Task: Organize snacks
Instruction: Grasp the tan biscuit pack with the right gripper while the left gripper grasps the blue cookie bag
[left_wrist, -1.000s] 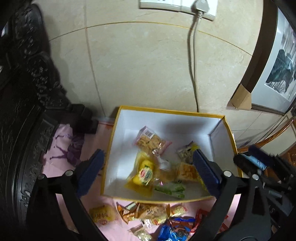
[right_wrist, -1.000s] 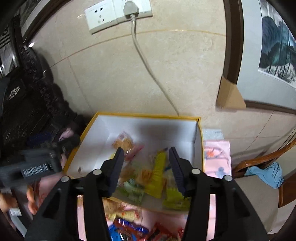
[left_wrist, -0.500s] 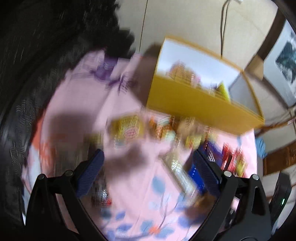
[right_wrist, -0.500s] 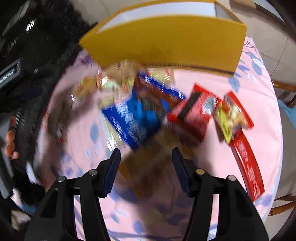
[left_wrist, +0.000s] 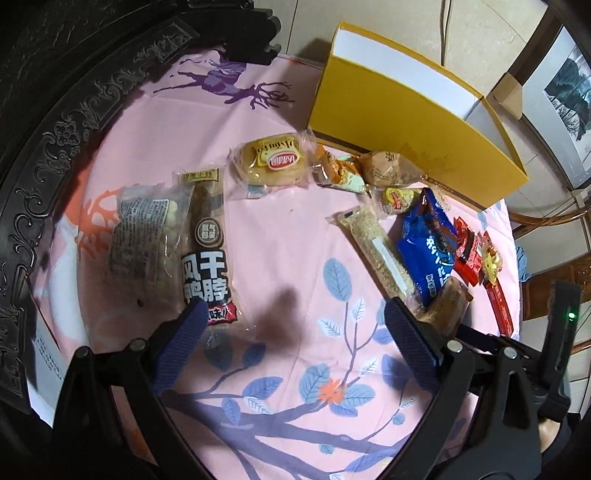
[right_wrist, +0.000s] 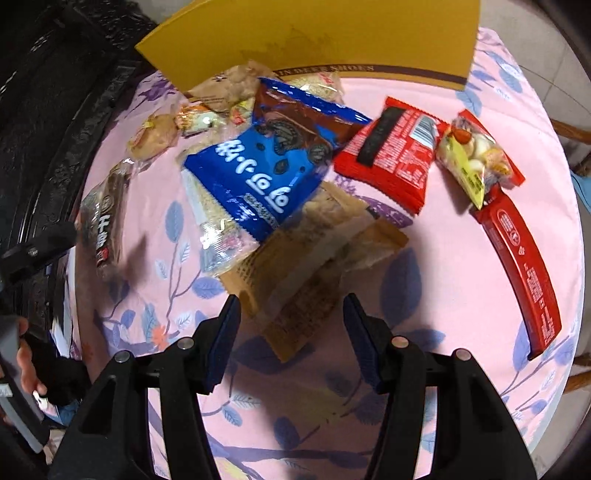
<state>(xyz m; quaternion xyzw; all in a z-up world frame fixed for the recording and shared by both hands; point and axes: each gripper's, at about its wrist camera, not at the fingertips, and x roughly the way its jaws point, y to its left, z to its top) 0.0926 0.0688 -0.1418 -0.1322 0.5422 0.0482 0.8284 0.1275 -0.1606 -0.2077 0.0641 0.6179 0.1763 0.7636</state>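
Hovering above the pink floral tablecloth, left gripper with jaws spread wide and nothing between them; tip of the left finger just over the end of the duck-neck pack, contact not determinable. Right gripper likewise held with jaws well apart, gripping nothing, poised directly over the near end of the tan paper-wrapped snack. Snacks noted loose on the tabletop, outside the yellow box standing at the far edge: clear-wrapped pack with printed label touching the duck-neck pack; round cake in clear wrap near the box front; small orange-and-green packets and a brown paper bun beside it; sesame bar lying partly under the blue cookie bag. Blue bag overlapping the tan snack. Red wafer pack to the right of the blue bag, mixed-nut packet just beyond, long red bar nearest the right edge. Box interior not visible from either view.
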